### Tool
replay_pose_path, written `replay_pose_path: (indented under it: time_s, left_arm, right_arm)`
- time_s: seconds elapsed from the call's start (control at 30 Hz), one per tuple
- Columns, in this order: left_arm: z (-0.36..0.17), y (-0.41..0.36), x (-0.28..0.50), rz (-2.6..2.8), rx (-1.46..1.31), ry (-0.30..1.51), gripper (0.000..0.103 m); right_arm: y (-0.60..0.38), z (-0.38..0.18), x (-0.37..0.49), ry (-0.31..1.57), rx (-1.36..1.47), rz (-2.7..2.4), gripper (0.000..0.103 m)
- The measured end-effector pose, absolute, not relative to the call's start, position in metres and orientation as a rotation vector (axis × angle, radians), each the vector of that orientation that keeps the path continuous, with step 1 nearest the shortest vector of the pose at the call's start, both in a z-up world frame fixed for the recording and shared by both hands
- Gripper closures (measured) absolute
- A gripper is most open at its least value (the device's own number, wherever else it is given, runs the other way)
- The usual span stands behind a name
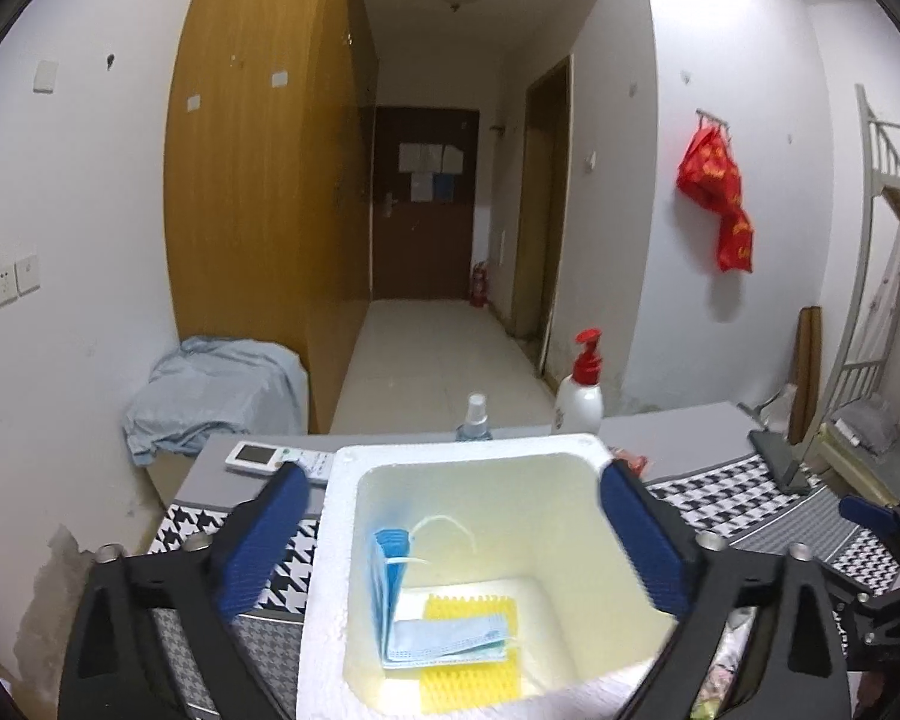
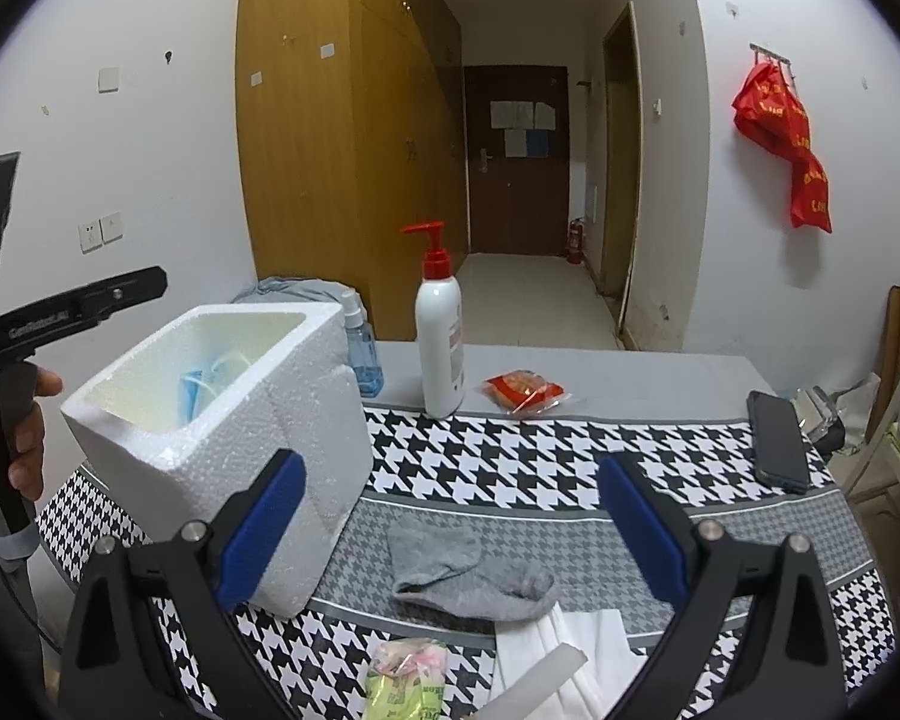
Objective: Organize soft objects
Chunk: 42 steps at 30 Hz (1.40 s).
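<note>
**Foam box filling up, sock not in yet**

Starting from the far left of the right wrist view: a hand (image 2: 12, 444) is wrapped around the black handle of the left gripper, which sits up over the white foam box (image 2: 222, 438). From that gripper's own camera, the left gripper (image 1: 450, 540) has its jaws spread really wide, one blue pad on each side of the box opening, and neither pad is pressing on anything. Nothing's held.

Inside the box, a blue face mask (image 1: 444, 636) lies folded against the left inner wall and partly flat on the bottom, ear loop sticking up, and it's resting on top of a yellow bumpy pad (image 1: 471, 678) on the floor of the box.

Behind the box there's a remote (image 1: 270, 457), a little blue spray bottle (image 2: 363, 354), then a white pump bottle with a red top (image 2: 441, 348), then a red snack packet (image 2: 525, 391).

Moving right to the middle of the houndstooth tablecloth (image 2: 510, 456): a grey sock (image 2: 468, 573) lies flat, just beside the box and outside it. The right gripper (image 2: 450, 540) hangs over it with jaws also wide, empty, sock showing between the pads but untouched. Below the sock are a white folded cloth (image 2: 570, 654) and a greenish wrapped packet (image 2: 408, 681).

Far right, a dark phone (image 2: 777, 441) lies near the table edge.
</note>
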<state>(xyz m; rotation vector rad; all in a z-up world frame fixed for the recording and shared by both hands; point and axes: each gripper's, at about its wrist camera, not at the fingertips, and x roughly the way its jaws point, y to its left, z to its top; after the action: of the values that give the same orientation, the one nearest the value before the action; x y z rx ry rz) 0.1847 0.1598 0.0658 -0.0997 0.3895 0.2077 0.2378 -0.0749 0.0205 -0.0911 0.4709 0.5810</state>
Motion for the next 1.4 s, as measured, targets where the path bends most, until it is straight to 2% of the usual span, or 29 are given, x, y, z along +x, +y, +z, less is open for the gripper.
replay_pose_path:
  time_s: [0.33,0.67,1.4]
  left_arm:
    - [0.089,0.130,0.124,0.154,-0.051,0.274,0.001]
    - [0.092,0.101,0.084,0.117,-0.012,0.259,0.001]
    - [0.059,0.045,0.034,0.097,-0.056,0.208,0.001]
  right_arm:
    - [-0.093,0.041,0.196,0.422,-0.093,0.513,0.003]
    - [-0.111,0.052,0.145,0.377,-0.095,0.490,0.003]
    - [-0.166,0.036,0.090,0.292,-0.090,0.484,0.003]
